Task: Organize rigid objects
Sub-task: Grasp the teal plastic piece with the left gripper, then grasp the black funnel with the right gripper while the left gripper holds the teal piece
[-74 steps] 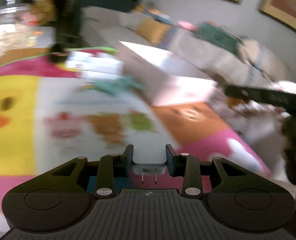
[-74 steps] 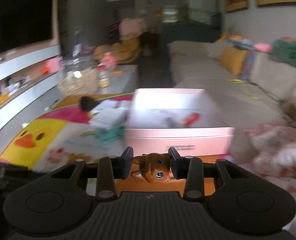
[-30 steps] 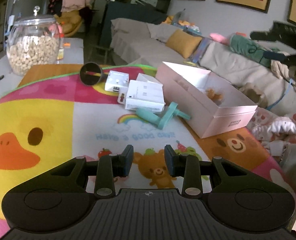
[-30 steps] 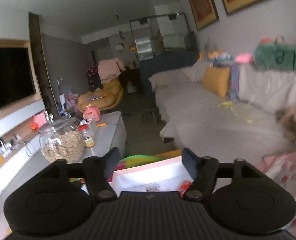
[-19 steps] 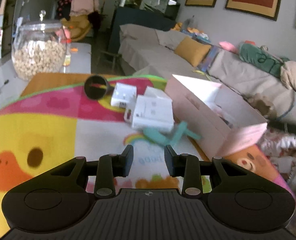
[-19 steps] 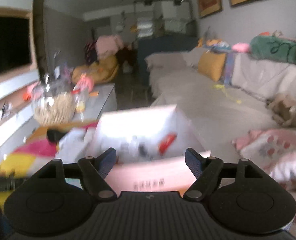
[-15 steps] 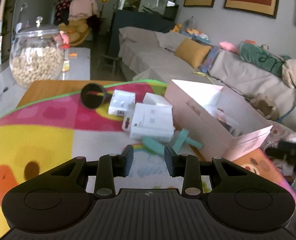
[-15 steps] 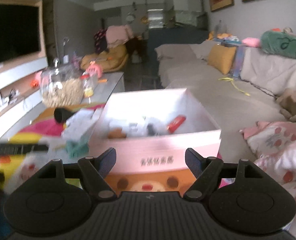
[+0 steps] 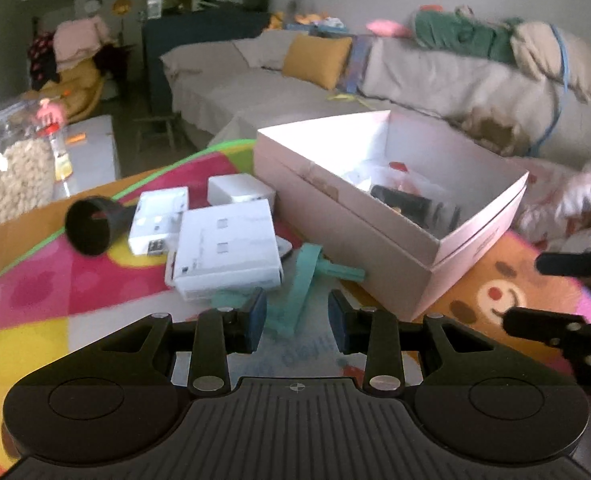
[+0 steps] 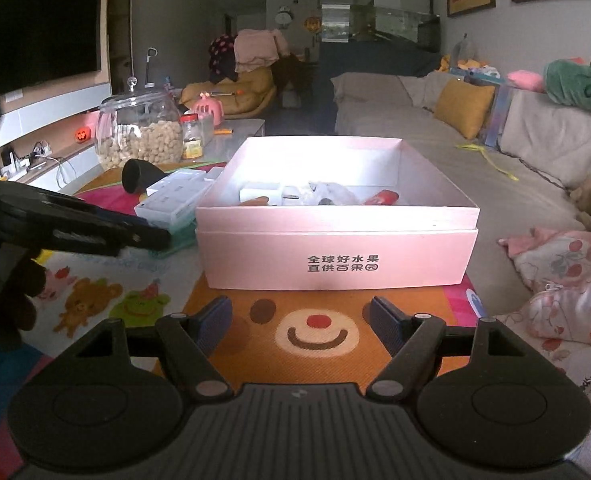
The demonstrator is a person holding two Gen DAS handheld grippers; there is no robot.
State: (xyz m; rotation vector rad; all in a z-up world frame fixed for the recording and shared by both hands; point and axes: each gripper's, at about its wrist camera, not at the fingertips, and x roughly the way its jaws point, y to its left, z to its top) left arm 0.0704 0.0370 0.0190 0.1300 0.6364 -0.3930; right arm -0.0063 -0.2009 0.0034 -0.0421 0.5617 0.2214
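While its front wall reads 全球好水果 直供百果园, the open pink cardboard box [image 10: 335, 256] sits on the cartoon play mat [image 10: 315, 344] just ahead of the right gripper [image 10: 301, 322], jaws released, just widened, nothing between. Beside the box: three white boxes [image 9: 225, 248], one teal plastic tool [image 9: 303, 280], one black funnel [image 9: 89, 226]. Left gripper [image 9: 297, 320] jaws apart, empty, teal tool just ahead.

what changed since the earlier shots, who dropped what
The left gripper let go of its white plug, the right gripper its brown toy animal; both are now open and empty, the right's jaws having just opened wider. The pink cardboard box, white boxes and teal tool stayed put.
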